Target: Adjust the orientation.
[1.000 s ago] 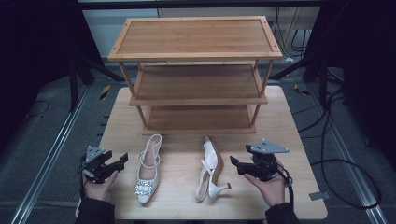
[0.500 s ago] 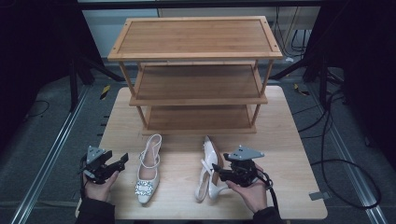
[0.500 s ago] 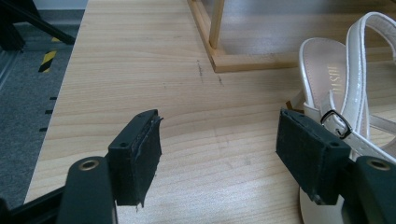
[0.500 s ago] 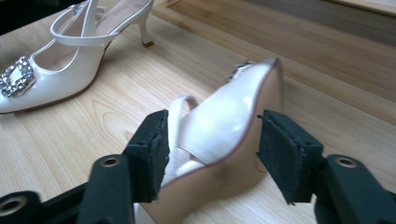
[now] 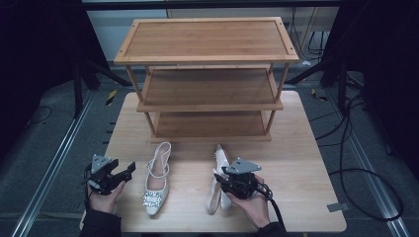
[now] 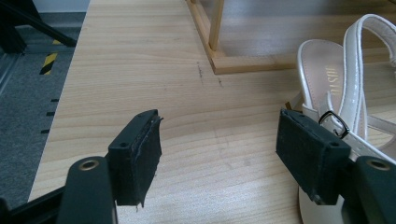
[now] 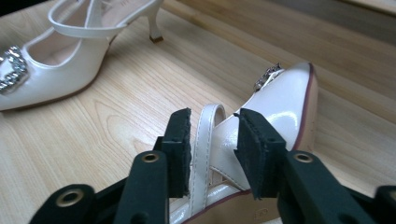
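Observation:
Two white heeled shoes lie on the wooden table [image 5: 306, 163]. The left shoe [image 5: 157, 182] stands upright with a jewelled buckle on its toe. My left gripper [image 5: 127, 175] is just left of it, open, with bare table between its pads [image 6: 219, 149]; the shoe's strap [image 6: 355, 79] runs past the right pad. The right shoe [image 5: 221, 158] lies on its side. My right gripper [image 5: 220, 180] sits at its heel end, shut on the slingback strap [image 7: 205, 135] and the edge of the upper [image 7: 280, 102].
A three-tier wooden shoe rack [image 5: 207, 98] stands at the back of the table, its lowest shelf close behind the shoes. Its front corner post [image 6: 215, 23] is ahead of my left gripper. Cables lie on the floor to the right.
My right gripper has moved left from beside the right shoe onto its heel end, and its jaws have come in around the strap. The left gripper has stayed put.

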A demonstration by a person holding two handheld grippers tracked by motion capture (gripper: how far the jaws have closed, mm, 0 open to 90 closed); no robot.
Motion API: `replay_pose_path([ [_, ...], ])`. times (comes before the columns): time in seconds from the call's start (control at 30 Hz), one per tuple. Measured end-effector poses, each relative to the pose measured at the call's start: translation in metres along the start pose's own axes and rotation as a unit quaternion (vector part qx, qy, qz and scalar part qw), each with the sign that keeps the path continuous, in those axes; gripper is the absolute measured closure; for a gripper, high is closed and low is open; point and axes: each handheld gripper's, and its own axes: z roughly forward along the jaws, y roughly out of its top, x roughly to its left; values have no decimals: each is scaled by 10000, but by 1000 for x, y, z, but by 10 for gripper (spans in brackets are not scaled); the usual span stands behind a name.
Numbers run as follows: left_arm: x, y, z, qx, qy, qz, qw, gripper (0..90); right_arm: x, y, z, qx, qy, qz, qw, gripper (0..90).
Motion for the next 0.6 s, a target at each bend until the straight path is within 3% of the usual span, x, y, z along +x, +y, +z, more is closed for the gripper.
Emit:
replay_pose_path([
  [0.1, 0, 0, 1, 16, 1, 2, 10000, 298, 2, 0, 5, 122, -10, -14, 9999, 678],
  [0.23, 0, 0, 0, 16, 5, 3, 10000, 299, 7, 0, 9, 276, -147, -252, 9992, 745],
  [0.37, 0, 0, 1, 21, -1, -4, 10000, 299, 8, 1, 7, 361, -84, -214, 9991, 818],
  [0.5, 0, 0, 1, 23, -11, 28, 10000, 299, 7, 1, 4, 390, -102, -219, 9989, 825],
  [0.6, 0, 0, 0, 0, -5, -3, 10000, 299, 2, 0, -2, 359, -50, -70, 9993, 826],
])
